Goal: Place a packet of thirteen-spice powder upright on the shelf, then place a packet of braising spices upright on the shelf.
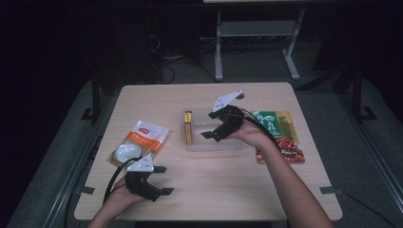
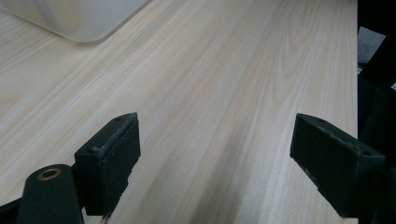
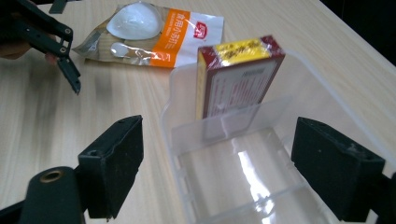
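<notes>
Right hand-held gripper (image 1: 207, 127) jaws apart over clear bin (image 1: 209, 144) w/ yellow box (image 1: 188, 127); left hand-held gripper (image 1: 162, 179) apart too.

Little can be read. The orange and white pouch (image 3: 159, 35), upper left of the right gripper view, carries a red logo and a line of white Chinese characters, too blurred to make out. The box (image 3: 238, 79) in the clear bin (image 3: 187, 186) shows small unreadable print. The green packet (image 1: 275, 124), right of centre in the high view, bears large white Chinese characters, illegible.
</notes>
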Tool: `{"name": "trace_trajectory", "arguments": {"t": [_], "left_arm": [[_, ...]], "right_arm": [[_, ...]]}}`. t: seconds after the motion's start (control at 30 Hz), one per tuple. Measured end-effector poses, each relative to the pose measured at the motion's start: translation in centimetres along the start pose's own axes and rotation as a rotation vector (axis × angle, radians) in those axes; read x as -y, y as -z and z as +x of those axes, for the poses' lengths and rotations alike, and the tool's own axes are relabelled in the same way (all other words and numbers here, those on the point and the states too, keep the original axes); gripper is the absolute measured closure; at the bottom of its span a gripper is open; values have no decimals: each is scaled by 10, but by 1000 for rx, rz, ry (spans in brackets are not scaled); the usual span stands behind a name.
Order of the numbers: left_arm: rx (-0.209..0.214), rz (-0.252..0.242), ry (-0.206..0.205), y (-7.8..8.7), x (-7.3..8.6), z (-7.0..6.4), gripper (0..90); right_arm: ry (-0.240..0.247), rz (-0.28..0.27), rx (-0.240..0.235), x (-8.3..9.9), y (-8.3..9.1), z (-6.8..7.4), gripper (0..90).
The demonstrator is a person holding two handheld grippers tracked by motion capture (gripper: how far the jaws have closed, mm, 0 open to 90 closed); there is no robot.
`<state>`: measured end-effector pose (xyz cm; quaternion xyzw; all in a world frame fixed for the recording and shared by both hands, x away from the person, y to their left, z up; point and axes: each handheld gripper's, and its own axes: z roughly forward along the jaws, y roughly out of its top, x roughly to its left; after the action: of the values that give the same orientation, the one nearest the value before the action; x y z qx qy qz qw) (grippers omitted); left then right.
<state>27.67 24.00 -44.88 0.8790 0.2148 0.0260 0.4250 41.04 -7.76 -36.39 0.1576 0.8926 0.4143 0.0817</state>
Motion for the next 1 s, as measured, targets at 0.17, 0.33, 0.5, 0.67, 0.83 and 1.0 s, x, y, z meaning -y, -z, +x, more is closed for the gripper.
{"name": "trace_trajectory", "arguments": {"t": [0.17, 0.33, 0.5, 0.67, 0.83, 1.0], "left_arm": [[-4, -1, 3, 0, 0, -1, 157], [-10, -4, 8, 1, -1, -2, 158], [-13, -2, 7, 1, -1, -3, 158], [-24, -6, 7, 2, -1, -2, 158], [-33, -6, 12, 3, -2, -2, 158], [-55, 2, 27, 4, -2, -1, 158]], "right_arm": [[-7, 2, 22, 17, 7, 12, 166], [-29, 21, 48, 35, 14, 23, 167], [-66, 14, 71, 57, 25, 33, 166], [-90, 2, 75, 77, 39, 47, 166], [-135, 5, 75, 96, 45, 58, 166], [-149, 24, 65, 111, 43, 71, 166]]}}
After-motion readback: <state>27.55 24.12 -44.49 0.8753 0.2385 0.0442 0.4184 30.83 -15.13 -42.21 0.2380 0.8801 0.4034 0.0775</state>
